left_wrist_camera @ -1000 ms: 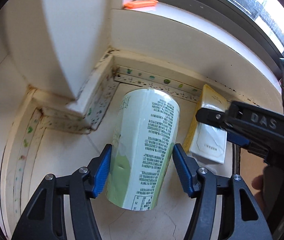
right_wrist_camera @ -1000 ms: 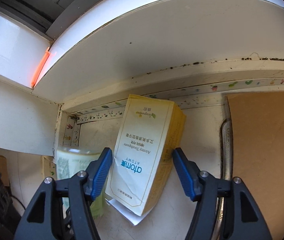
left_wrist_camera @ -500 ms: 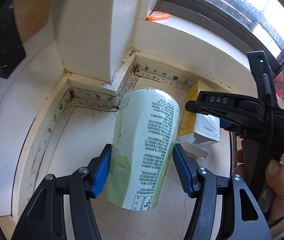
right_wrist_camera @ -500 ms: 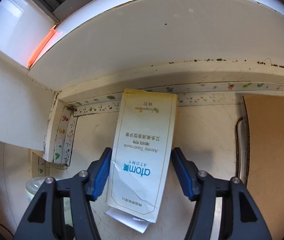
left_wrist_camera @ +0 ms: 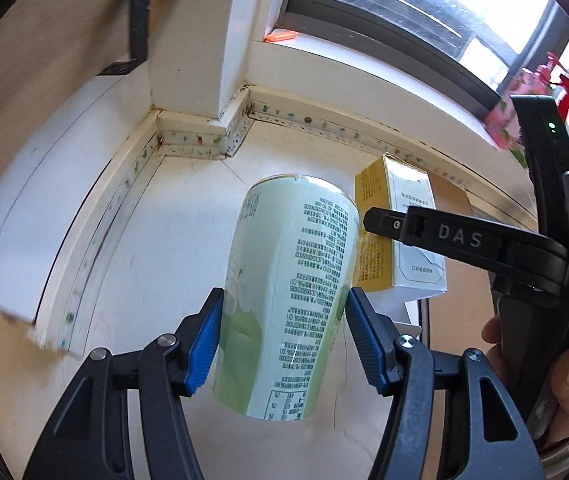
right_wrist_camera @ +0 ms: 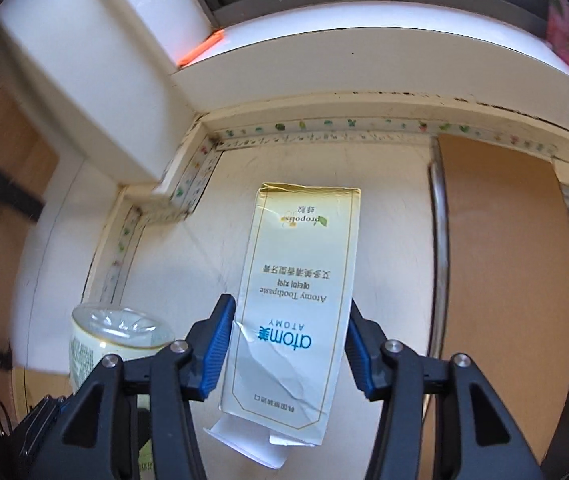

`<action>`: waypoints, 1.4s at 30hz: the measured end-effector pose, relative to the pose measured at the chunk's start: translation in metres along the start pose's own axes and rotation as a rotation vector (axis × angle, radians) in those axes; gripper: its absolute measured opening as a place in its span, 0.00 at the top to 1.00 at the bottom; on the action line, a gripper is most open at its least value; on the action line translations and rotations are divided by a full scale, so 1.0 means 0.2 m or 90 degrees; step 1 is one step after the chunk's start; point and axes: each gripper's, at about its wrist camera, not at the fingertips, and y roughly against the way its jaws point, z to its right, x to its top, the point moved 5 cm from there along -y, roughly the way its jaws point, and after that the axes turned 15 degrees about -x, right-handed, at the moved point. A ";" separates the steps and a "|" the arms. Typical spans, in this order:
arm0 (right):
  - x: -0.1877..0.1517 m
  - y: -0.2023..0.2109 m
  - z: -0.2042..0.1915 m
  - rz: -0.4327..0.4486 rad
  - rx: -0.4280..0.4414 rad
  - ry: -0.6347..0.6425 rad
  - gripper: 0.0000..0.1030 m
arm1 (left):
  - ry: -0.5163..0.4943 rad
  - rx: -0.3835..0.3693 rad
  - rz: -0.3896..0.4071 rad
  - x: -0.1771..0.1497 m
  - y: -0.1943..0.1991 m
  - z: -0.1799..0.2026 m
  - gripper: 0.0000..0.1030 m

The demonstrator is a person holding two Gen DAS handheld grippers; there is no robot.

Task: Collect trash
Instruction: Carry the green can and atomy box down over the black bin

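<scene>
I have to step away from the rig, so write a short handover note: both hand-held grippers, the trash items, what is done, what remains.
Left hand-held gripper: shut on the green cup, held clear of the floor.
Right hand-held gripper: jaws just closed on the toothpaste box, also held up.
Done: both pieces picked up from the corner under the window.
Left: carry both to a bin; none is in view.

I count two grippers, my left gripper (left_wrist_camera: 282,340) and my right gripper (right_wrist_camera: 286,346). There is one green paper cup (left_wrist_camera: 288,296) at the centre of the left view and one toothpaste box (right_wrist_camera: 296,304) at the centre of the right view. One orange small thing (left_wrist_camera: 280,35) lies on the sill, upper centre. At the upper right stands one red spray bottle (left_wrist_camera: 566,94).
</scene>
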 end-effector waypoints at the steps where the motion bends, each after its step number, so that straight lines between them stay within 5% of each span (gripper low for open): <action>1: -0.06 0.04 0.00 0.005 0.001 -0.003 0.50 | -0.007 -0.005 0.001 -0.05 0.05 0.02 0.43; 24: -1.59 0.91 -0.10 0.102 -0.017 -0.036 0.50 | -0.104 -0.068 0.000 -1.18 0.94 0.17 0.43; 34: -2.00 0.86 -0.07 0.049 -0.016 -0.014 0.49 | -0.114 -0.032 -0.042 -1.57 0.93 0.13 0.43; 42: -2.27 0.49 -0.04 -0.045 -0.012 0.000 0.49 | -0.074 0.002 -0.118 -1.85 0.64 -0.01 0.42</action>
